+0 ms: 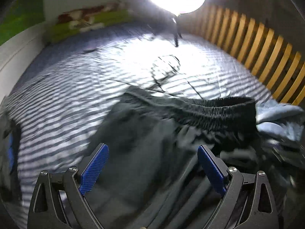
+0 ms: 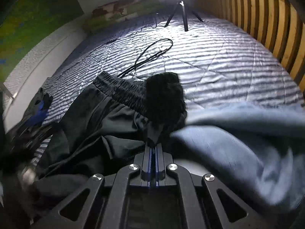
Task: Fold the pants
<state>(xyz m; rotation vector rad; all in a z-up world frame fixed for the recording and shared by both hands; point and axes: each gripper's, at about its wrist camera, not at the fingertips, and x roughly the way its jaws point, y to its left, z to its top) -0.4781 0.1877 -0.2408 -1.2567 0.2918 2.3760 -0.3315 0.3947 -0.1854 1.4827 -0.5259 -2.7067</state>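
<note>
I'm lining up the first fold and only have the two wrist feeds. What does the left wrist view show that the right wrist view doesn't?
Left wrist only: the left tool open above the dark pants, nothing between its pads.

Right wrist only: the right tool shut on the pants at the waistband's end, and the lamp's tripod legs in full.

Both: pants, striped quilt, black cable, blue garment, slatted headboard.

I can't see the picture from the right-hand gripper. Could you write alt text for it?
The right gripper is shut on dark pants at one end of their elastic waistband, on a striped quilt. A pale blue garment lies beside them on the right; a black cable and a bright tripod lamp stand beyond.
</note>
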